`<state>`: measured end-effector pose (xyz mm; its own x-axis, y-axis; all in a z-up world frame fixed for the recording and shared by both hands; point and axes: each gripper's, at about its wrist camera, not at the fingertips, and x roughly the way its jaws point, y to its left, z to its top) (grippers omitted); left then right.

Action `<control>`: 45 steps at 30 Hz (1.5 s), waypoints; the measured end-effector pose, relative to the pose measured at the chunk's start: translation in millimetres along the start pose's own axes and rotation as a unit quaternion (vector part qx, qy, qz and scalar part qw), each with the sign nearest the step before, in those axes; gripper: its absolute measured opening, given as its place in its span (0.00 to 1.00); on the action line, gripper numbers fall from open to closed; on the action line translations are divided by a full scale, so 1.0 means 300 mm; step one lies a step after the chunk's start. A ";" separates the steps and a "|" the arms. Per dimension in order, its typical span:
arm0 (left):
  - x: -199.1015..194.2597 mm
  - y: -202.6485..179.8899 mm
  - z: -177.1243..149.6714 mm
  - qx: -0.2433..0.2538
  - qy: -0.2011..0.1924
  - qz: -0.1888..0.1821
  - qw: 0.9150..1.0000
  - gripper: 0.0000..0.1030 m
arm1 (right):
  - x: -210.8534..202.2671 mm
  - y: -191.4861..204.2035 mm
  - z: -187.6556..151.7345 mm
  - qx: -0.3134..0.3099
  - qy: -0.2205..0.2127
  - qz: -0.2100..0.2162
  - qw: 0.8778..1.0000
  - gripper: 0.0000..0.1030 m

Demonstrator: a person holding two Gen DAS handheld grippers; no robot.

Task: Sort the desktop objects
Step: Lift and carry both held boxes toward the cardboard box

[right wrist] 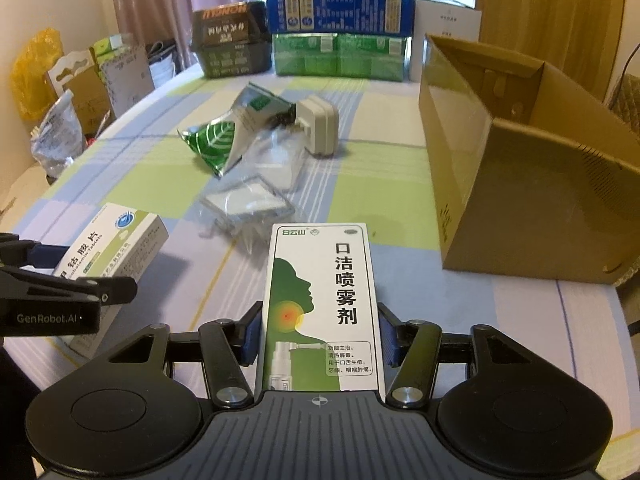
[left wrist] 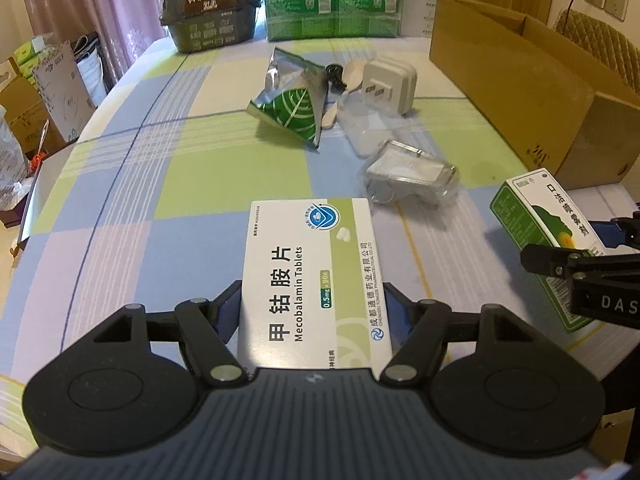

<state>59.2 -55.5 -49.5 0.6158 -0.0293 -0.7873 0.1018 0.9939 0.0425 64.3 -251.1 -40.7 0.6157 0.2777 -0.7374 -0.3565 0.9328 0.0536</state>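
Note:
My left gripper (left wrist: 312, 312) is shut on a white and green Mecobalamin tablet box (left wrist: 312, 280), held flat above the checked tablecloth (left wrist: 160, 184). The same tablet box (right wrist: 114, 246) shows at the left of the right wrist view. My right gripper (right wrist: 320, 336) is shut on a tall green and white mouth spray box (right wrist: 322, 308), seen at the right edge as the spray box (left wrist: 548, 236) in the left wrist view. Ahead on the table lie a green foil pouch (left wrist: 292, 104), a white charger (left wrist: 390, 84), a plastic spoon (left wrist: 352, 76) and a clear-wrapped metal frame (left wrist: 408, 172).
An open cardboard box (right wrist: 520, 168) stands on the right side of the table. At the far edge are a dark food carton (left wrist: 208, 8) and stacked green and blue packs (left wrist: 332, 12). Bags and cartons (right wrist: 80, 92) crowd the floor to the left.

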 end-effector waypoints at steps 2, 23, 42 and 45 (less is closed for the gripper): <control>-0.021 -0.009 0.007 0.001 -0.005 -0.002 1.000 0.65 | -0.022 -0.002 0.006 0.002 -0.006 0.001 1.000 0.51; -0.173 -0.202 0.096 0.030 -0.048 -0.045 0.997 0.65 | -0.242 -0.154 0.088 0.041 -0.076 -0.025 0.996 0.51; -0.166 -0.525 0.431 0.079 -0.100 -0.119 0.985 0.65 | -0.302 -0.515 0.310 0.066 -0.110 -0.083 0.988 0.51; -0.145 -0.569 0.474 0.084 -0.101 -0.126 0.983 0.65 | -0.283 -0.569 0.340 0.073 -0.107 -0.085 0.988 0.51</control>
<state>126.2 -239.1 65.1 0.6961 -0.3092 -0.6479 0.3872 0.9217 -0.0239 144.6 -410.3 81.3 0.7981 0.1416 -0.5857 -0.1394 0.9890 0.0491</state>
